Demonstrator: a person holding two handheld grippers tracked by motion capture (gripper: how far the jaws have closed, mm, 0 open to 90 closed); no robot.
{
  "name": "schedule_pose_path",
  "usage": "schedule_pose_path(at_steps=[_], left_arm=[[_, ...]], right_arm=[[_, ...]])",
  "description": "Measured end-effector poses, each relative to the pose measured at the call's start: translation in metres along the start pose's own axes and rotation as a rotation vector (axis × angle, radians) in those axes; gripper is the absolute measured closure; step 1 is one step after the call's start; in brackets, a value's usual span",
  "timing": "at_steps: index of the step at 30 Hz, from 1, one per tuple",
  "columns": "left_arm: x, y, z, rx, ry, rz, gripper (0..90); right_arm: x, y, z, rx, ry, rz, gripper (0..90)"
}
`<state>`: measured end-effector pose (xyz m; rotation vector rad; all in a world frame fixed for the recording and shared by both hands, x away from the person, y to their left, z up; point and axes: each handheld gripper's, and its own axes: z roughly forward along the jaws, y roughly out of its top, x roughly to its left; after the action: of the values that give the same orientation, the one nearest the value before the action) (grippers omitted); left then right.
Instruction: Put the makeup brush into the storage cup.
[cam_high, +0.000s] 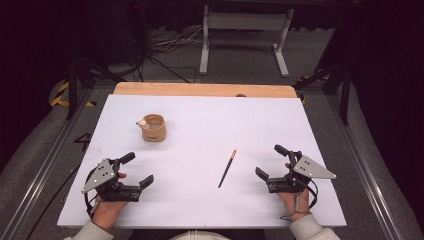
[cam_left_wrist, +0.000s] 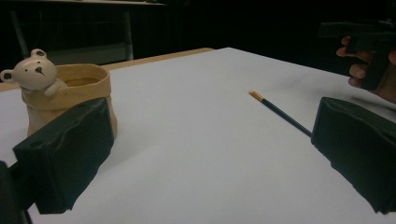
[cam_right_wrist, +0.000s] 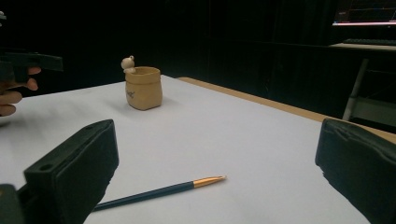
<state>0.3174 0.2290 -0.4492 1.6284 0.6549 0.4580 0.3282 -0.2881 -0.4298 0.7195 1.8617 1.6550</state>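
While each gripper (left (cam_high: 138, 170), right (cam_high: 270, 161)) gapes empty, the pen (cam_high: 227, 168) lies between them.

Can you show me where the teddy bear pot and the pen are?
bear pot (cam_high: 153, 131): high view, on its tan front wall.
pen (cam_high: 226, 170): high view, middle of its dark barrel.
pen (cam_right_wrist: 154, 192): right gripper view, on the dark barrel near the gold tip.
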Motion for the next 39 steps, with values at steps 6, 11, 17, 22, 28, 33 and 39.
schedule_pose_path(at_steps=[6,11,17,22,28,33,39], left_arm=[[0.0,0.0,-0.002,0.0,0.0,-0.01,0.1],[0.0,0.0,-0.002,-0.007,0.003,-0.015,0.2],[-0.001,0.001,0.0,0.0,-0.008,-0.017,0.1],[-0.002,0.005,0.007,0.002,-0.028,-0.026,0.1],[-0.009,0.015,0.019,-0.002,-0.06,-0.017,0.1],[-0.012,0.023,0.03,-0.008,-0.085,-0.031,0.1],[-0.017,0.027,0.049,-0.044,-0.141,-0.04,0.0]], right_arm=[[0.0,0.0,0.0,-0.007,0.006,0.003,0.0],[0.0,0.0,0.001,-0.009,0.01,0.003,0.0],[0.0,0.001,0.0,-0.01,0.009,0.007,0.0],[0.0,0.001,-0.001,0.002,0.006,0.002,0.0],[0.0,0.002,-0.001,0.001,0.001,-0.006,0.0],[0.0,0.003,-0.003,-0.007,0.0,-0.015,0.0],[-0.001,0.003,-0.005,-0.004,0.001,-0.011,0.0]])
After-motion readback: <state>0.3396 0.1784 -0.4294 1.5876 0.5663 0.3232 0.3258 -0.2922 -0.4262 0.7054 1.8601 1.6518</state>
